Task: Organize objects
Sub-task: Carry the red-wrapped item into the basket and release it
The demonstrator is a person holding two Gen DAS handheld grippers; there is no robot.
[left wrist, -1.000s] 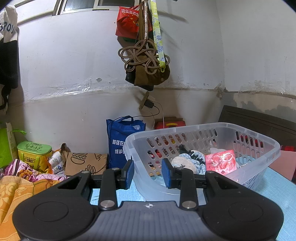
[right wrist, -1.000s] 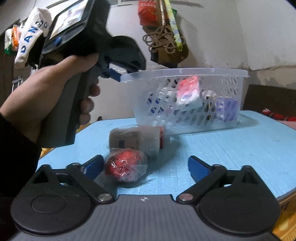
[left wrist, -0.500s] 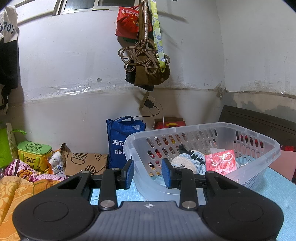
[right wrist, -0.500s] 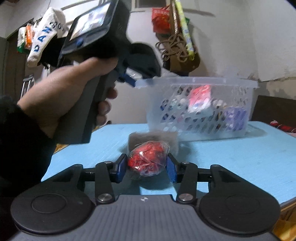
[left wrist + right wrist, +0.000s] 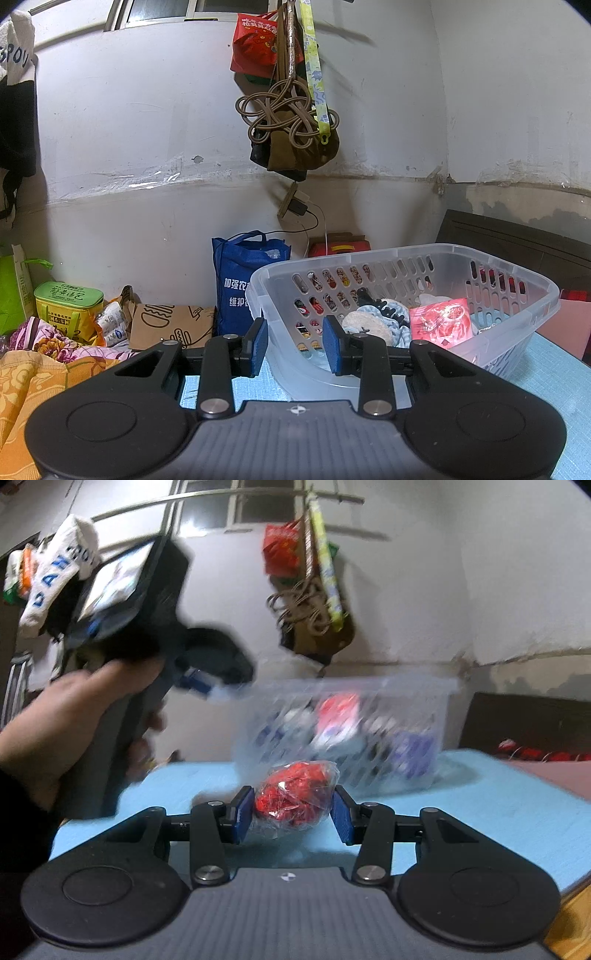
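Note:
My right gripper (image 5: 292,814) is shut on a red ball wrapped in clear plastic (image 5: 295,798) and holds it above the blue table (image 5: 480,797). A clear plastic basket (image 5: 354,731) stands behind it, blurred. In the left wrist view the basket (image 5: 509,284) holds a red packet (image 5: 441,323), a round pad and other small items. My left gripper (image 5: 295,345) straddles the basket's near left rim with its jaws narrowly apart and nothing between them. It also shows in the right wrist view (image 5: 199,679), held by a hand at the basket's left corner.
A blue bag (image 5: 240,280), a brown paper bag (image 5: 170,325), a green tin (image 5: 68,306) and patterned cloth (image 5: 40,354) lie left of the table. Bags and cords (image 5: 291,122) hang on the wall above. The table's right edge (image 5: 569,882) is close.
My right gripper closed on the red wrapped ball and lifted it off the table, toward the basket. The left gripper stayed at the basket's rim.

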